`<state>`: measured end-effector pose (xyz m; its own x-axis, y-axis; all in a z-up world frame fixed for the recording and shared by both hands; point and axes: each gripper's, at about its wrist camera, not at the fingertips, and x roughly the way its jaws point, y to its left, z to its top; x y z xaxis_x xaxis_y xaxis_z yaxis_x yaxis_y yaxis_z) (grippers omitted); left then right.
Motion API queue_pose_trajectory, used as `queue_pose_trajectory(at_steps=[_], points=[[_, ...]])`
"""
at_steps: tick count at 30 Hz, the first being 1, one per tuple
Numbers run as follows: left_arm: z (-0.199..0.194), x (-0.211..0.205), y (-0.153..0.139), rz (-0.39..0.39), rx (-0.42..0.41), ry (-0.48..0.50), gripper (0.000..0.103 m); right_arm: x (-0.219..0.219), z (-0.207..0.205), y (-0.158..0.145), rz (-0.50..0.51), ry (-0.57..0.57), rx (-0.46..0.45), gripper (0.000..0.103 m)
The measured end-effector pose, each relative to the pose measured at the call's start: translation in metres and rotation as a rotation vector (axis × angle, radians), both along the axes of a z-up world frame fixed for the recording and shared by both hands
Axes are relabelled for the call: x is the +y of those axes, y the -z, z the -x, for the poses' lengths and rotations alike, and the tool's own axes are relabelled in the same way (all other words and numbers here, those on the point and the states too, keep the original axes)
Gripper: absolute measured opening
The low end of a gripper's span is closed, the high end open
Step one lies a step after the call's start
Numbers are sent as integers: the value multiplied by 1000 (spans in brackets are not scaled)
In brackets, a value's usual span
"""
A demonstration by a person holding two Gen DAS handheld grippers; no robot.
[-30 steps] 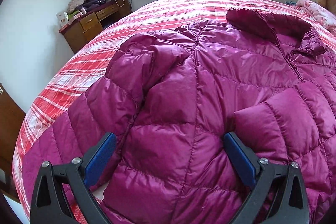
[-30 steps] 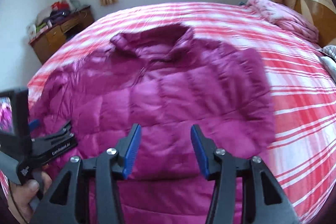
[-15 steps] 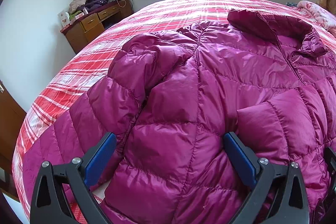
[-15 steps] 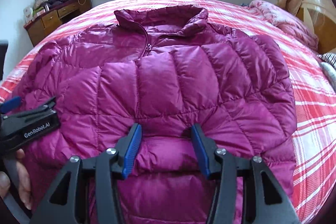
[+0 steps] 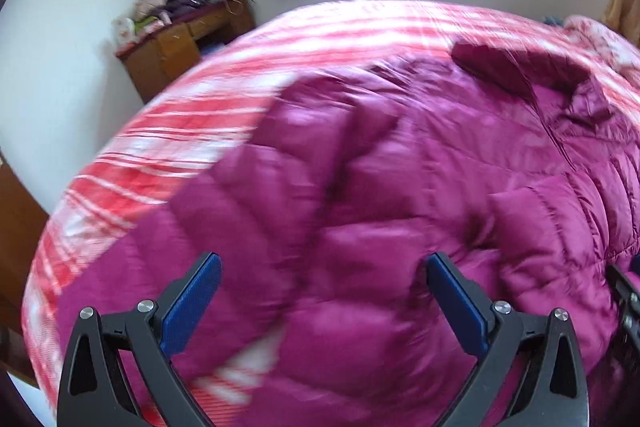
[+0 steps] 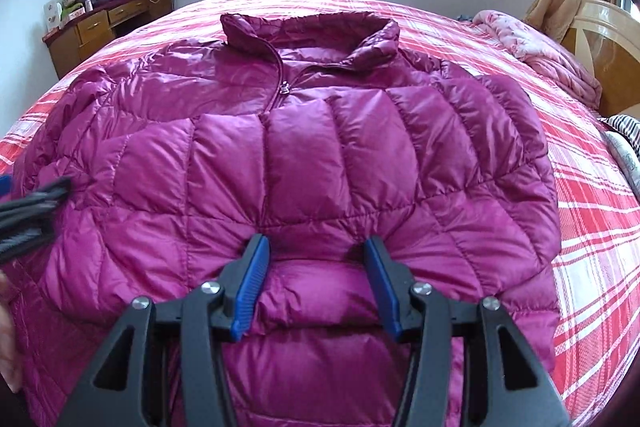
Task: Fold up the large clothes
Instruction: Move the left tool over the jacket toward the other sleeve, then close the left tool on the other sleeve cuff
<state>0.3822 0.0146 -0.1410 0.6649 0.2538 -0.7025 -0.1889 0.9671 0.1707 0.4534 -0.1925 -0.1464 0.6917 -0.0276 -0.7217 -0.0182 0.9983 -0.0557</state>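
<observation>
We see the magenta puffer jacket (image 6: 296, 163) spread on the plaid bed (image 6: 592, 227), collar toward twelve o'clock — our right hand-held gripper (image 6: 314, 287) pinches a hem fold, our left hand-held gripper (image 5: 322, 303) gapes wide.

Both hand-held grippers (image 5: 322, 301) (image 6: 316, 281) agape
</observation>
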Motion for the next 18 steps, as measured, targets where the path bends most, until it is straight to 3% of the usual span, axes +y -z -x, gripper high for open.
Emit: queue_pose_trajectory(at_steps=[5,10,15,18], points=[[38,51,-21,-81,-77,-70,102,1,0,0,10,1,0,54],[69,112,-16,-165,-55,-182,102,-2,10,-9,2,-15,5,55],[93,173,-1,-54,-3,-281,102,-1,38,-28,-26,-33,-49,70],[91,183,14,38,23,-266,102,3,50,-32,-12,-54,-66,74]])
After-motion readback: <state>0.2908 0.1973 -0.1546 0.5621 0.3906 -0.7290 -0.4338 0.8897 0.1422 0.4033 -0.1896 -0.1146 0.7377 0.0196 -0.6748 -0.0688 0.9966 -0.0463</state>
